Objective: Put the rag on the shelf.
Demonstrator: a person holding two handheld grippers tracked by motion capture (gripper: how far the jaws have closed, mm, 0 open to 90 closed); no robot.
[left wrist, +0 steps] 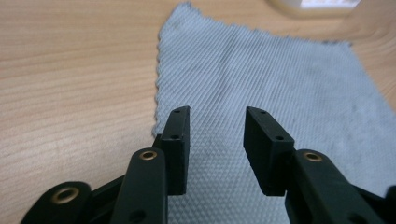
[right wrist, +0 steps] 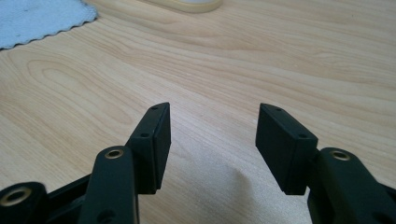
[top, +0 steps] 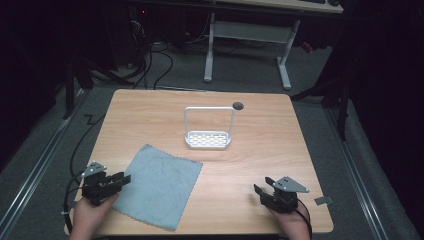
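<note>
A grey-blue cloth (top: 159, 185) lies flat on the wooden table (top: 260, 160), toward the front left. My left gripper (top: 126, 179) hovers at the cloth's left edge, held by a hand, its jaws open with nothing between them. In the left gripper view the cloth (left wrist: 271, 79) spreads out beneath and beyond the open left gripper (left wrist: 217, 114). My right gripper (top: 259, 191) rests low near the front right, open over bare wood. The right gripper view shows the right gripper (right wrist: 212, 112) with empty jaws and a corner of the cloth (right wrist: 37, 16) at upper left.
A white rack (top: 208, 131) with a perforated base and a tall wire handle stands at the table's middle. A dark round hole (top: 238, 105) sits behind it. A desk frame and cables fill the floor beyond the table's far edge.
</note>
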